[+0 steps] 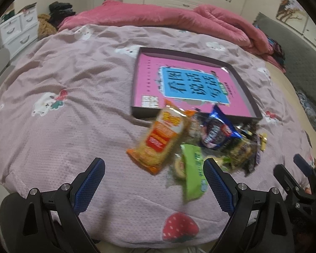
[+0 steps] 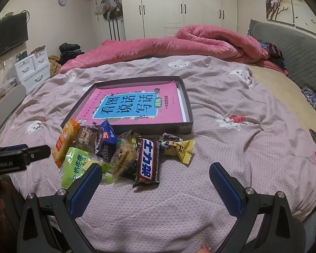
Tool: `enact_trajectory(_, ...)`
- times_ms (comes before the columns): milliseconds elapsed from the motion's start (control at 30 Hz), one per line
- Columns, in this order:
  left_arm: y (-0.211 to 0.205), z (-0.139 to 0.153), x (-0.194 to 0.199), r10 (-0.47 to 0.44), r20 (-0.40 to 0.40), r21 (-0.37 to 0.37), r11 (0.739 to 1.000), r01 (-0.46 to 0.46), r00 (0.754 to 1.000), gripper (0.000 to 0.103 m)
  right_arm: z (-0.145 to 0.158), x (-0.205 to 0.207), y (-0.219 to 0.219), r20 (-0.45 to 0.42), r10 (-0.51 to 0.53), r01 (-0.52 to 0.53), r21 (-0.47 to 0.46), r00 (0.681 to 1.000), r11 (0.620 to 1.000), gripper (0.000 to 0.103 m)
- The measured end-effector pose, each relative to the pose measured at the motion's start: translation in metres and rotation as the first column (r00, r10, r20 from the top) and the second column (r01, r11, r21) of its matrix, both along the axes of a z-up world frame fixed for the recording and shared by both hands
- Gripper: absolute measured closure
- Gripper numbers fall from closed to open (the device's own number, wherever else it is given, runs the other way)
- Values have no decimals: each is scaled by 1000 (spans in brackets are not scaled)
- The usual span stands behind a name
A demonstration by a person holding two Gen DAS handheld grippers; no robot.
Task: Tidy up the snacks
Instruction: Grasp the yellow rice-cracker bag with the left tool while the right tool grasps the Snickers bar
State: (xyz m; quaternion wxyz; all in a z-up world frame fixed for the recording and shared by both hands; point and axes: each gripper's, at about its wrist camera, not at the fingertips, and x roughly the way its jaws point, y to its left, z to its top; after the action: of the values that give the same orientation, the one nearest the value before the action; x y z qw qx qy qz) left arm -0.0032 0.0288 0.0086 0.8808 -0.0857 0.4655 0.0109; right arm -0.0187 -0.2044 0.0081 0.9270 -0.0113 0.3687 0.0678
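Note:
A pile of snacks lies on the bed in front of a shallow dark box (image 1: 245, 88) (image 2: 188, 109) that holds a pink book. In the pile are an orange cracker pack (image 1: 162, 139) (image 2: 64, 142), a green pack (image 1: 193, 172) (image 2: 75, 166), a blue cookie pack (image 1: 218, 131) (image 2: 105, 142), a brown Snickers bar (image 2: 147, 162) and a yellow candy (image 2: 182, 148). My left gripper (image 1: 154, 168) is open and empty, just short of the green pack. My right gripper (image 2: 155, 174) is open and empty, with the Snickers bar's near end between its fingers.
The bed carries a mauve printed sheet (image 2: 231, 147) and a rolled pink quilt (image 2: 200, 40) at the far side. White drawers (image 2: 32, 68) stand at the left, wardrobes (image 2: 189, 6) behind. The other gripper shows at the right edge of the left wrist view (image 1: 292, 179) and at the left edge of the right wrist view (image 2: 21, 156).

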Motion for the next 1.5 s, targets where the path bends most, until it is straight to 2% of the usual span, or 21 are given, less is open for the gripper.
enact_trajectory(167,16,-5,6,21,-9,-14,1000,-21,1000,8,-3,3,-1,-4,2,-2,3,1000,1000,0)
enact_trajectory(567,17,-21,24,-44,-14,-35,998,43,999,8,-23,23,-11,-70,-18,19,18,997,1000,2)
enact_trajectory(833,14,-26,32,-64,-8,-40,997,63,998,8,-37,36,-8,-111,11,-8,26,994,1000,26)
enact_trajectory(967,14,-28,36,-68,-9,-42,997,68,998,8,-43,41,-4,-125,35,-31,35,992,999,41)
enact_trajectory(1067,14,-29,38,-71,-10,-46,996,71,997,8,-45,45,-2,-129,52,-46,45,990,998,47)
enact_trajectory(1300,18,-32,46,-79,-4,-57,995,79,997,8,-46,49,-1,-124,96,-83,106,988,991,72)
enact_trajectory(1500,21,-36,52,-101,-1,-79,992,101,995,8,-41,47,-6,-110,98,-82,142,989,986,73)
